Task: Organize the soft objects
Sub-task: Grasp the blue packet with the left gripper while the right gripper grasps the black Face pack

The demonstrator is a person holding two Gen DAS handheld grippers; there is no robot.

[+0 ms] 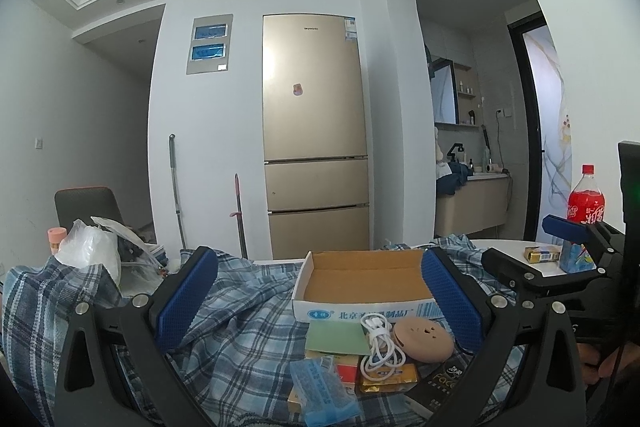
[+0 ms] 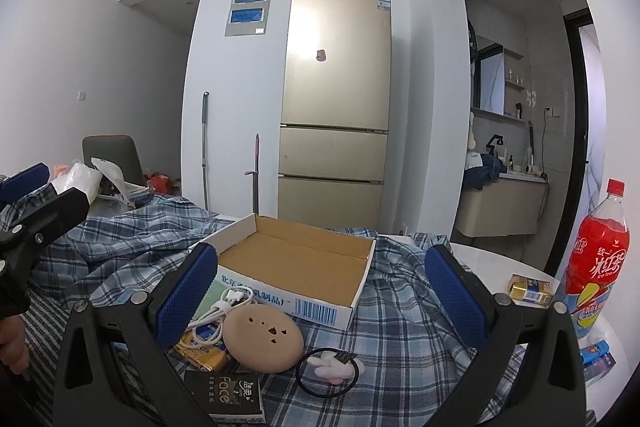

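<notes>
An empty open cardboard box (image 1: pixel 362 277) (image 2: pixel 304 259) sits on a blue plaid cloth (image 1: pixel 240 315) (image 2: pixel 400 311). In front of it lie a tan round soft pad (image 1: pixel 424 341) (image 2: pixel 264 339), a coiled white cable (image 1: pixel 378 347) (image 2: pixel 224 311), a green sheet (image 1: pixel 336 337), a blue tissue pack (image 1: pixel 324 391), yellow packets (image 1: pixel 390 379) (image 2: pixel 204 349), a black "Face" pack (image 2: pixel 230 393) and a black hair tie with a pink-white plush (image 2: pixel 332 371). My left gripper (image 1: pixel 320 299) is open and empty above these items. My right gripper (image 2: pixel 320 299) is open and empty over the box's near edge, and it also shows in the left wrist view (image 1: pixel 536 247).
A red drink bottle (image 1: pixel 586 197) (image 2: pixel 598 259) and a small yellow box (image 1: pixel 542 253) (image 2: pixel 530 291) stand on the white table (image 2: pixel 492 261) at right. A white plastic bag (image 1: pixel 90 251) (image 2: pixel 82 179) and a chair (image 1: pixel 90 207) are at left. A gold fridge (image 1: pixel 316 131) stands behind.
</notes>
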